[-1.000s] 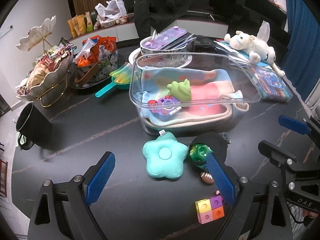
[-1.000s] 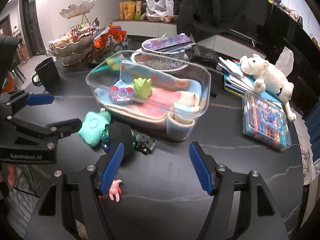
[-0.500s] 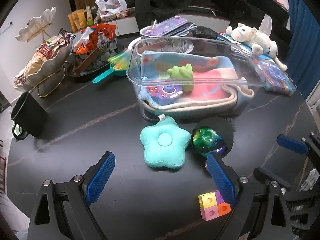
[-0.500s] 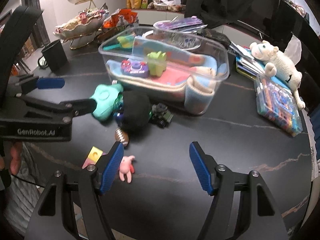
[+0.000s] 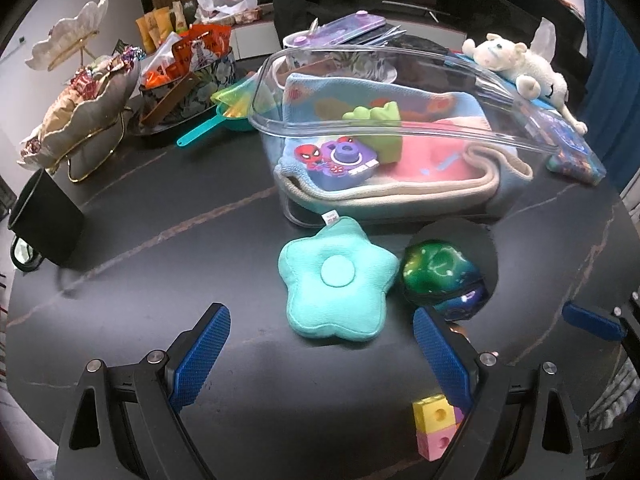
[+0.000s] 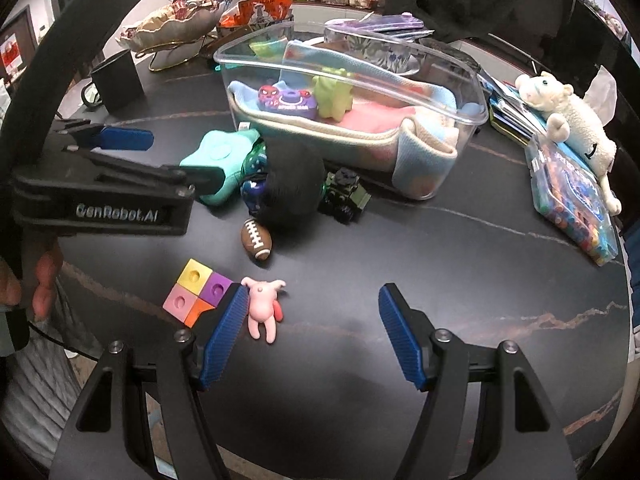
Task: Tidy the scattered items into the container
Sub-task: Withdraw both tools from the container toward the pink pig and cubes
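Observation:
A clear plastic container sits mid-table, lined with a folded blanket and holding a green toy and a purple toy camera. In front of it lie a teal star cushion, a shiny green-blue ball in a black pouch, a toy truck, a small football, coloured cubes and a pink bunny figure. My left gripper is open, just short of the star cushion. My right gripper is open and empty, its left finger beside the bunny.
A black mug stands at the left, with snack bowls behind it. A plush lamb and a crayon case lie at the right. The dark table's front edge runs just below the cubes. A hand holds the left gripper.
Both grippers have drawn back and lowered toward the table. The star cushion now sits closer between my left fingers; the football, cubes and bunny have come into the right wrist view.

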Action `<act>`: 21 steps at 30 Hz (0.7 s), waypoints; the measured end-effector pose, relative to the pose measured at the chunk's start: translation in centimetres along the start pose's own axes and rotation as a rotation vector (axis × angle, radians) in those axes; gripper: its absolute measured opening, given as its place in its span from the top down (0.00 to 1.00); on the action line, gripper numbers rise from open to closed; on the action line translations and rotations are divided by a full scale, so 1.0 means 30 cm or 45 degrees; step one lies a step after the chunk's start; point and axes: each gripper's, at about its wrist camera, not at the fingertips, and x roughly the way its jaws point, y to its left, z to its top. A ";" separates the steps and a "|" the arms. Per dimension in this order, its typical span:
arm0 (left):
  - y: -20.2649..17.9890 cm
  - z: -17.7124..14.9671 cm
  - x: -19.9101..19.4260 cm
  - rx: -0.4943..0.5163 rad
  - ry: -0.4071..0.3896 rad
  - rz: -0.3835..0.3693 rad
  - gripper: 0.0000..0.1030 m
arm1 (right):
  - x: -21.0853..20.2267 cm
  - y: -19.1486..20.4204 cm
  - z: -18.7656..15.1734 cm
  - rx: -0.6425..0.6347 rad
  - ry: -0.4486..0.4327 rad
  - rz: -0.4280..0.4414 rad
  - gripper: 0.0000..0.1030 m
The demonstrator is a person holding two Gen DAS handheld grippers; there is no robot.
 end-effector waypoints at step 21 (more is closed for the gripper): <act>0.011 0.009 0.070 -0.002 0.053 0.002 0.12 | 0.074 0.036 -0.025 -0.051 0.061 0.025 0.36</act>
